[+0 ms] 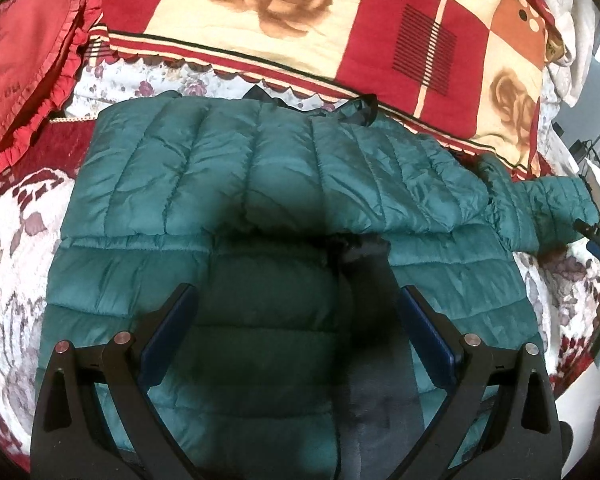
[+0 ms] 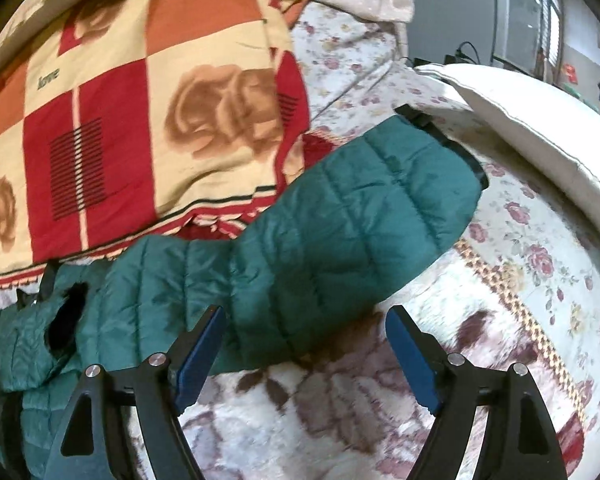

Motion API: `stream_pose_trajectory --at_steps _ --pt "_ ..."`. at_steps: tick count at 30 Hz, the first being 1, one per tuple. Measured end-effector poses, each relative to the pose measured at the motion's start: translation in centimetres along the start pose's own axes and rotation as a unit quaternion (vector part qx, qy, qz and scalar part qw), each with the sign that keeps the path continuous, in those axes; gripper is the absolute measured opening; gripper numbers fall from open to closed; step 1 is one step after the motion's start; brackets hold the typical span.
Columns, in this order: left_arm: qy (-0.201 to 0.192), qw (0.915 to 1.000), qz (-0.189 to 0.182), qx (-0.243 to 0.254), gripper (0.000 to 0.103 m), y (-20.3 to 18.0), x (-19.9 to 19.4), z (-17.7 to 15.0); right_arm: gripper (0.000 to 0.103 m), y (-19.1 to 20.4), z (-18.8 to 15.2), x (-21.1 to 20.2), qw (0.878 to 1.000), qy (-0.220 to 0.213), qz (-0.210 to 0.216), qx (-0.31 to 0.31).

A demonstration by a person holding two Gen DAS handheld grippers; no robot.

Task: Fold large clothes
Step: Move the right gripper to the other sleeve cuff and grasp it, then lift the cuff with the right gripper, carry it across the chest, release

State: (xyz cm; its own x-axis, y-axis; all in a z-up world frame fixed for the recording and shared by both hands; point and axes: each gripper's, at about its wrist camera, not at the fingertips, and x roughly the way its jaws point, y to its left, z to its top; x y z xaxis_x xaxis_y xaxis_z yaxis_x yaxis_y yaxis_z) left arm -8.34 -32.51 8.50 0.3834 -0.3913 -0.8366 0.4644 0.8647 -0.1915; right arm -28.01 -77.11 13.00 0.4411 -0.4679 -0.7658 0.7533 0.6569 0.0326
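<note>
A teal quilted puffer jacket [image 1: 260, 184] lies flat on the bed, its dark front zipper band [image 1: 364, 280] running down the middle. One sleeve is folded across the chest; the other sleeve [image 1: 548, 208] stretches out to the right. My left gripper [image 1: 298, 296] is open above the jacket's lower body, holding nothing. In the right wrist view the stretched sleeve [image 2: 340, 224] lies diagonally with its dark cuff [image 2: 448, 136] at the far end. My right gripper [image 2: 306, 320] is open just above the sleeve's lower edge, empty.
A red and cream rose-patterned blanket [image 1: 340, 20] lies behind the jacket. A red frilled cushion [image 1: 24, 60] sits at the far left. A white pillow [image 2: 540, 128] lies at the right. The bed has a floral cover [image 2: 540, 272].
</note>
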Motion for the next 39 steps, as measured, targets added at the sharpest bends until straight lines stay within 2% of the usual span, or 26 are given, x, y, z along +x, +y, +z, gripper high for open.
stream_pose_trajectory --at_steps 5,13,20,26,30,31,34,36,38,39 --pt "-0.001 0.9999 -0.016 0.004 0.1 0.5 -0.7 0.0 0.086 -2.8 1.3 0.3 0.999 -0.012 -0.007 0.046" --pt "0.01 0.9995 -0.031 -0.003 0.1 1.4 -1.0 0.1 0.088 -7.6 3.3 1.2 0.991 -0.02 -0.009 0.135" --pt "0.015 0.9985 -0.046 -0.025 0.1 2.5 -1.3 0.0 0.089 -9.4 5.0 2.8 0.987 -0.017 -0.012 0.162" --pt "0.012 0.9984 -0.042 -0.036 0.1 3.3 -1.5 -0.1 0.089 -11.0 5.4 4.8 0.979 -0.005 0.01 0.206" --pt "0.022 0.9984 -0.037 -0.038 0.1 3.6 -1.1 -0.4 0.089 -10.9 5.6 5.0 0.977 -0.021 0.022 0.213" --pt "0.023 0.9984 -0.036 -0.038 0.1 3.6 -1.0 -0.5 0.087 -10.6 5.8 5.2 0.977 -0.02 0.025 0.209" --pt "0.031 0.9978 -0.039 -0.043 0.1 3.8 -0.8 -0.7 0.06 -9.6 6.2 5.6 0.982 -0.015 0.026 0.184" --pt "0.031 0.9976 -0.04 -0.047 0.1 4.0 -0.8 -0.9 0.051 -8.9 6.4 5.5 0.986 -0.022 0.019 0.164" --pt "0.032 0.9975 -0.039 -0.049 0.1 4.2 -0.9 -1.0 0.031 -8.3 6.6 5.3 0.989 -0.026 0.018 0.143" --pt "0.032 0.9975 -0.039 -0.05 0.1 4.2 -1.0 -1.1 0.028 -8.1 6.7 5.0 0.99 -0.031 0.02 0.135"
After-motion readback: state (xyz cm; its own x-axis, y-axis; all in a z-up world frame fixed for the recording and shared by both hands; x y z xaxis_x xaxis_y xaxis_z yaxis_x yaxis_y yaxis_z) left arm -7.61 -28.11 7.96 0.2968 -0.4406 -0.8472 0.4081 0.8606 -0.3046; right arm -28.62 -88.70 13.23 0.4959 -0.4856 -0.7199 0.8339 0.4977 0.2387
